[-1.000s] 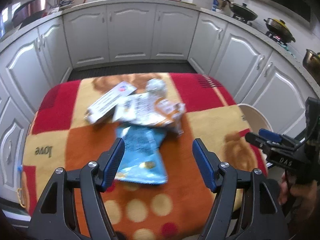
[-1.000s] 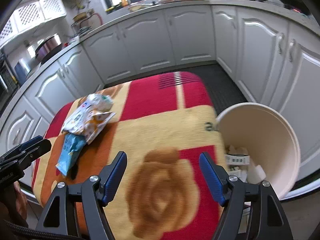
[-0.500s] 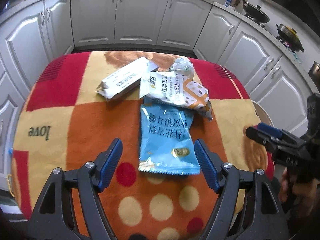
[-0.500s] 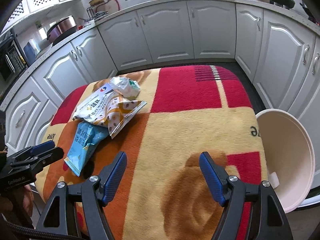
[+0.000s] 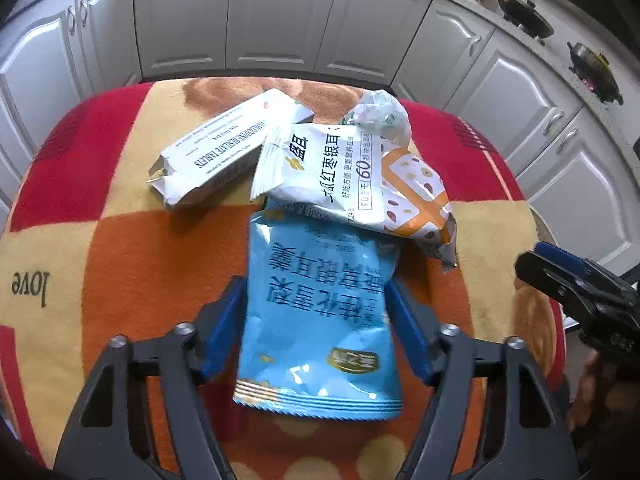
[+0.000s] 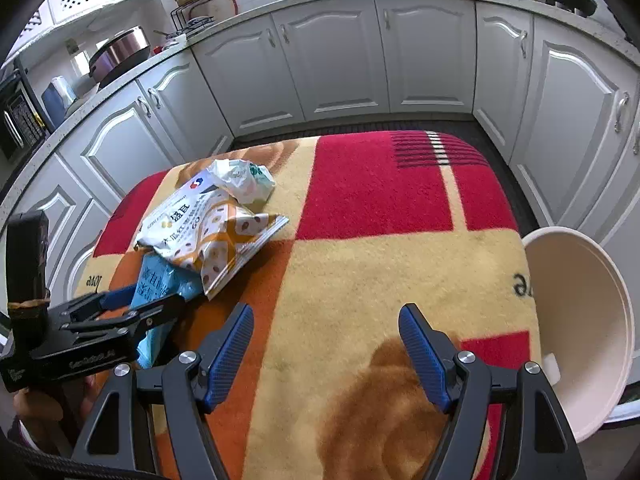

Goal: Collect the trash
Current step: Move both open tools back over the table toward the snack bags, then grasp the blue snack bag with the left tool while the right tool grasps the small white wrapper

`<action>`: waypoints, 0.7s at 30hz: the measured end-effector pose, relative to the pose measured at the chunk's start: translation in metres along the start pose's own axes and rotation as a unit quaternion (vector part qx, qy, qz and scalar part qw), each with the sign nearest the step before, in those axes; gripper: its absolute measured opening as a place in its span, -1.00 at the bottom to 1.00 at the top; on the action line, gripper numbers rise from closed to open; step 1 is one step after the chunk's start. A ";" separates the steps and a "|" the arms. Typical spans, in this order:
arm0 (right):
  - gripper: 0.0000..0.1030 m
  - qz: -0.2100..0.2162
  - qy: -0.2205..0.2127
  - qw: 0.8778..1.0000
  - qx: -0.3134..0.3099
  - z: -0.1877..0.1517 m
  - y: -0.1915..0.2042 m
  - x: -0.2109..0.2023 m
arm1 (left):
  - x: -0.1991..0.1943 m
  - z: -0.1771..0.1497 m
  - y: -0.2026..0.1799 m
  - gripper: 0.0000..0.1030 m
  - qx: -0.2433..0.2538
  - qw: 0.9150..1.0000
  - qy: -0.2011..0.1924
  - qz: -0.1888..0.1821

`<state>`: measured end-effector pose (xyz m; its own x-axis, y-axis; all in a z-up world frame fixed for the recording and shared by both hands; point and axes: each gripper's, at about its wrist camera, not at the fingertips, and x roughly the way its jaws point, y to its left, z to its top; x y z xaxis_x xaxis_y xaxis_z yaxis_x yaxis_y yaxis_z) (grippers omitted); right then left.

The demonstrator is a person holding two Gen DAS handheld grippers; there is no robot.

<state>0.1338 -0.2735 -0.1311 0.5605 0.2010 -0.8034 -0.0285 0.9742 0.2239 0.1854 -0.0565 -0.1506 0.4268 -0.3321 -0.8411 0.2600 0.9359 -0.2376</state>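
Observation:
A pile of trash lies on the blanket-covered table [image 5: 120, 264]: a blue snack bag [image 5: 320, 316], a white and orange snack bag [image 5: 352, 176], a white tablet box [image 5: 224, 148] and a crumpled white wrapper [image 5: 380, 114]. My left gripper [image 5: 316, 334] is open, its fingers on either side of the blue bag's lower half. It also shows in the right wrist view [image 6: 144, 300] around the blue bag [image 6: 160, 284]. My right gripper [image 6: 326, 354] is open and empty above the blanket, left of the cream bin [image 6: 580, 320].
White kitchen cabinets [image 6: 340, 60] curve around the far side of the table. Pans stand on a stove [image 5: 592, 72] at the right. The bin stands off the table's right edge and holds a few white scraps [image 6: 550, 364].
My left gripper has moved forward and down, so its fingers now straddle the blue bag. My right gripper has swung left, away from the bin, and stays open.

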 end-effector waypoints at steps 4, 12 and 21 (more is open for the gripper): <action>0.41 0.014 0.005 1.000 -0.003 0.006 0.004 0.008 | -0.015 -0.008 0.007 0.06 0.007 1.000 -0.004 0.010; 0.46 0.067 0.007 0.996 -0.061 0.022 0.037 0.022 | -0.051 -0.037 0.046 0.04 -0.004 0.999 -0.009 0.044; 0.46 0.069 0.007 0.997 -0.032 0.069 0.047 0.059 | -0.071 -0.042 0.071 0.03 -0.040 0.997 -0.034 0.057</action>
<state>0.2224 -0.2226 -0.1297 0.5363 0.3338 -0.7752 -0.1573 0.9419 0.2968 0.1373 0.0383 -0.1286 0.5080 -0.2267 -0.8310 0.1366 0.9737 -0.1822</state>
